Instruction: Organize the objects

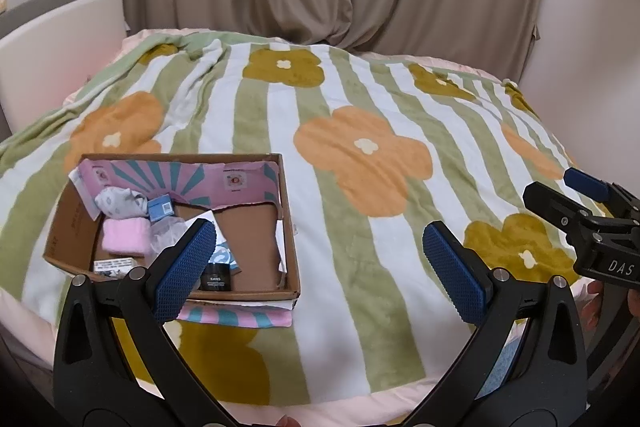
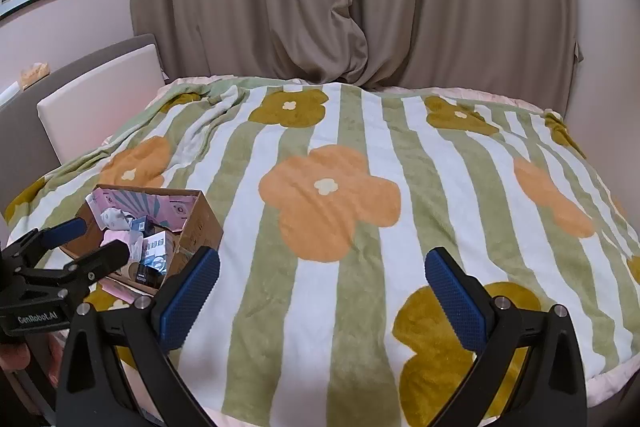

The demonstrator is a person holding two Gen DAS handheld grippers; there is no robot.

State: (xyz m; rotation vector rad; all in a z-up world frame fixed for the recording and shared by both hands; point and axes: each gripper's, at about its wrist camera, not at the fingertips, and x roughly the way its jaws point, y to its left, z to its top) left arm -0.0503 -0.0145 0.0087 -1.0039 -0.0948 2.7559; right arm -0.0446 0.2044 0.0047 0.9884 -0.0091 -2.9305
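Cardboard box (image 1: 289, 227): one, open-topped, near left on the bed; its pink and teal inner lining is torn and one flap lies flat on the blanket at the near side.
Box contents: all the task's loose items I can see sit inside it, crowded at its left half. Counted: one grey patterned cloth bundle (image 1: 120, 202), one pink folded cloth (image 1: 127, 235), one small blue carton (image 1: 161, 207), one black box (image 1: 215, 275), one clear plastic wrap (image 1: 170, 230), one printed white pack at the near left corner. Others may hide under the left finger.
Left gripper (image 1: 320, 267): one, released, jaws spread wide, nothing between them; it hangs over the near edge of the box.
Floral blanket (image 2: 328, 195): one, striped green and white, covering the bed; no loose item shows on it to the right of the box.
Right gripper (image 2: 322, 291): one, released and empty, jaws wide, over bare blanket well right of the box.
Risk, left: a low pass by the left finger could catch the torn lining or tip the light box on the soft, uneven blanket.
Risk, contents: the soft cloths may sag or snag neighbours if pinched at an edge.
Risk, right: the two grippers are near each other and could collide if both reach for the box.
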